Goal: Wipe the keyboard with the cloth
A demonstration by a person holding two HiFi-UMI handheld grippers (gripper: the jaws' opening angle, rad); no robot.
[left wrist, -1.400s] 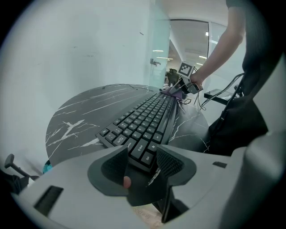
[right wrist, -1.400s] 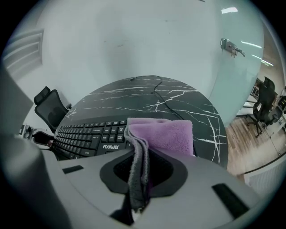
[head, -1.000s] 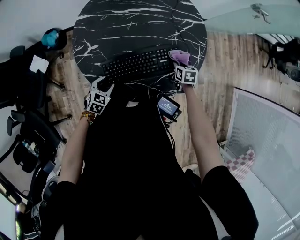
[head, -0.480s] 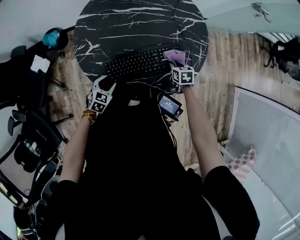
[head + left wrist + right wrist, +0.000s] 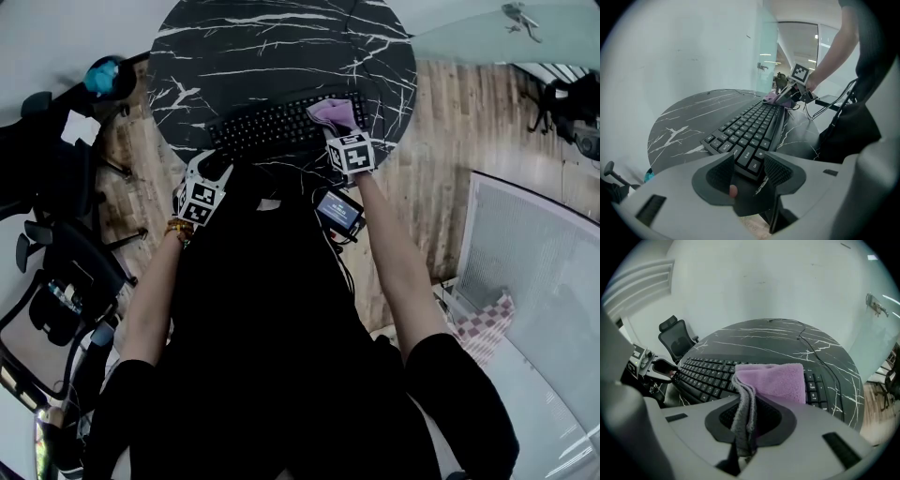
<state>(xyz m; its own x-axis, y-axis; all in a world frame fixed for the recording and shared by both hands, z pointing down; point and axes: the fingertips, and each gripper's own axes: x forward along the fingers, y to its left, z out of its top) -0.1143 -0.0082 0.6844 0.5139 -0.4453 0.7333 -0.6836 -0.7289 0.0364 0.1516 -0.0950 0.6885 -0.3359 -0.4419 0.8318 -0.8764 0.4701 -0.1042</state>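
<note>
A black keyboard (image 5: 277, 127) lies on the near part of the round black marble table (image 5: 272, 47). My right gripper (image 5: 337, 129) is shut on a folded pink-purple cloth (image 5: 331, 112), which rests on the keys near the keyboard's right end. In the right gripper view the cloth (image 5: 776, 380) runs forward from between the jaws of the right gripper (image 5: 752, 416) onto the keyboard (image 5: 708, 373). My left gripper (image 5: 747, 171) is open at the keyboard's near left corner (image 5: 750, 161), which sits between its fingers. It also shows in the head view as the left gripper (image 5: 214, 169).
Black office chairs (image 5: 47, 234) stand on the wooden floor left of the table. The keyboard's cable (image 5: 811, 348) runs across the tabletop at the back right. A small screen device (image 5: 337, 211) hangs at the person's waist. A glass wall (image 5: 766, 56) stands behind the table.
My right gripper has slid left along the keyboard from its right end, taking the cloth with it and rolling a little. The left gripper has stayed put.
</note>
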